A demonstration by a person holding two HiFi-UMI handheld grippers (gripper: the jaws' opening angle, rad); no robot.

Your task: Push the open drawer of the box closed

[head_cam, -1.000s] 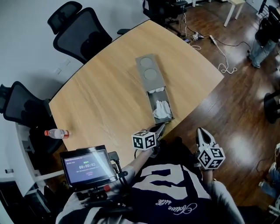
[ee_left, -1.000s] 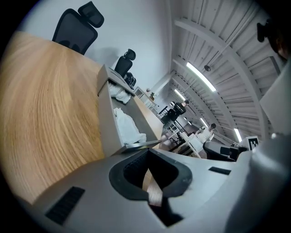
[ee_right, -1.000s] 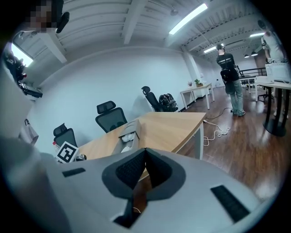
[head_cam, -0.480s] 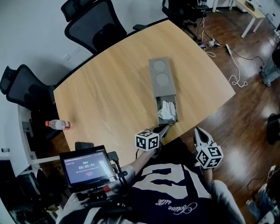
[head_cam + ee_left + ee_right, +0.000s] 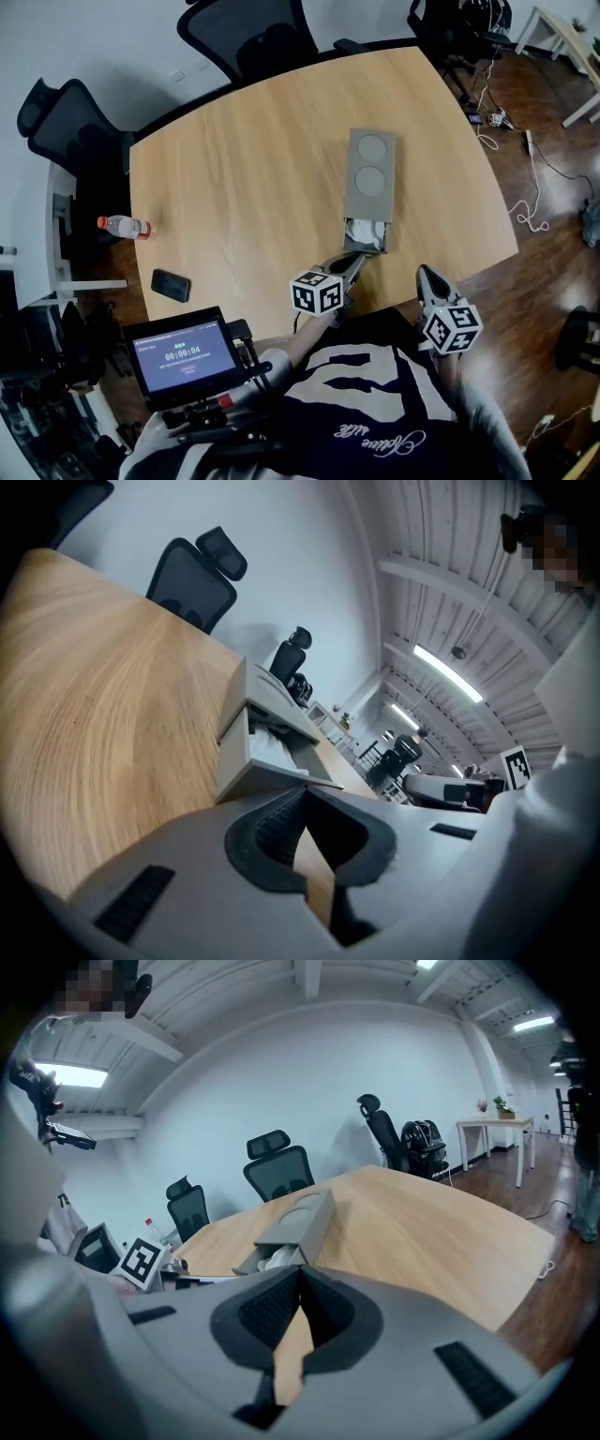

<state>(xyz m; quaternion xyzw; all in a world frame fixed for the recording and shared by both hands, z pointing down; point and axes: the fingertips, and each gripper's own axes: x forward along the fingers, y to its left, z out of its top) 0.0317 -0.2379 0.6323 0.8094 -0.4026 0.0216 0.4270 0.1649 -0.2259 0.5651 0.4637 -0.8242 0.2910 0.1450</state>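
A long grey box (image 5: 371, 176) with two round recesses on top lies on the wooden table (image 5: 244, 178). Its drawer (image 5: 367, 236) stands partly out towards me, with a white cloth (image 5: 366, 232) inside. My left gripper (image 5: 354, 260) is shut, its tips at the drawer's front panel (image 5: 267, 778); I cannot tell whether they touch it. In the left gripper view the box (image 5: 261, 694) rises just beyond the left gripper (image 5: 302, 797). My right gripper (image 5: 422, 272) is shut and empty, off the table's near edge, right of the drawer. From the right gripper (image 5: 300, 1272) the box (image 5: 305, 1215) and the cloth (image 5: 274, 1260) lie ahead.
A water bottle (image 5: 123, 226) lies at the table's left edge and a black phone (image 5: 172, 285) near the front left corner. A timer screen (image 5: 182, 353) sits at my lower left. Black office chairs (image 5: 246, 36) stand behind the table. Cables (image 5: 536, 214) lie on the floor at right.
The head view has swung, so the table sits more squarely. The drawer sticks out less than before, with the left gripper's tips staying at its front. The right gripper has hardly moved.
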